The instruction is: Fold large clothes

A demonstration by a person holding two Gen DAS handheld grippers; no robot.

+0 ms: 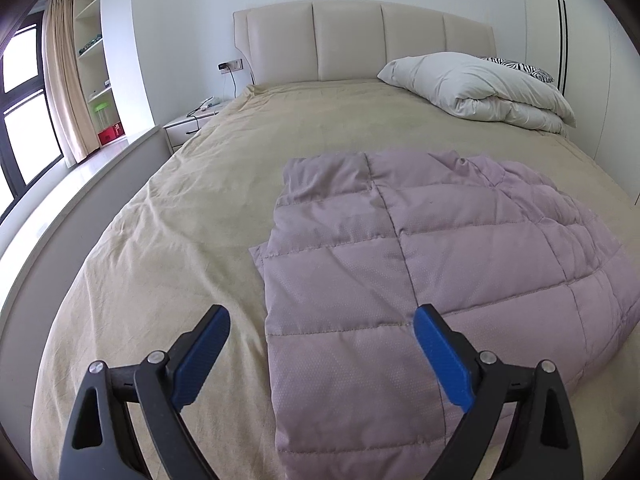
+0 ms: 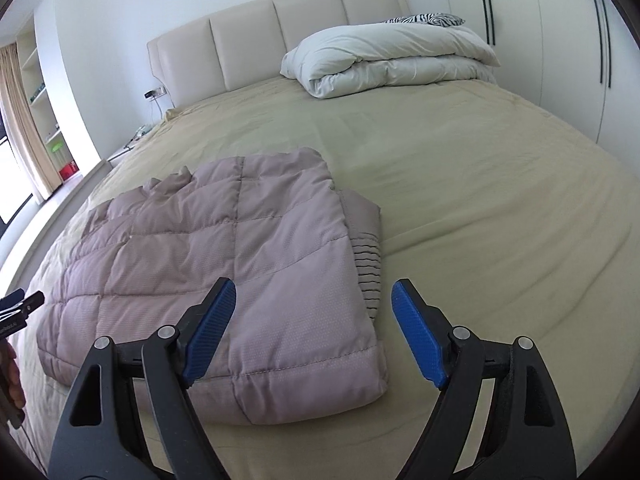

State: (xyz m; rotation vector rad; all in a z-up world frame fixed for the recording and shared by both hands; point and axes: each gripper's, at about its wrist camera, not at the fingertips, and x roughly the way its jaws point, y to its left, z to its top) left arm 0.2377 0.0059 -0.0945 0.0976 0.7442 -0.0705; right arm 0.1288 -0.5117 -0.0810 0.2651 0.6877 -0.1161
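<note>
A mauve quilted puffer garment (image 1: 400,264) lies folded flat on the beige bed cover (image 1: 180,220). In the left wrist view my left gripper (image 1: 322,318) hovers open above the garment's near left edge, nothing between its blue pads. From the right wrist view the same garment (image 2: 224,272) shows a striped ribbed cuff (image 2: 368,268) poking out at its right side. My right gripper (image 2: 314,292) stands open over the garment's near right corner, with only air between its pads. The left gripper's tip (image 2: 24,304) and a hand (image 2: 10,372) show at the far left edge there.
A folded white duvet (image 1: 480,88) with a zebra-print pillow (image 1: 520,68) behind it sits by the padded headboard (image 1: 360,40). A nightstand (image 1: 188,124), shelves and a curtained window lie to the left. A white wardrobe (image 2: 560,60) stands on the right.
</note>
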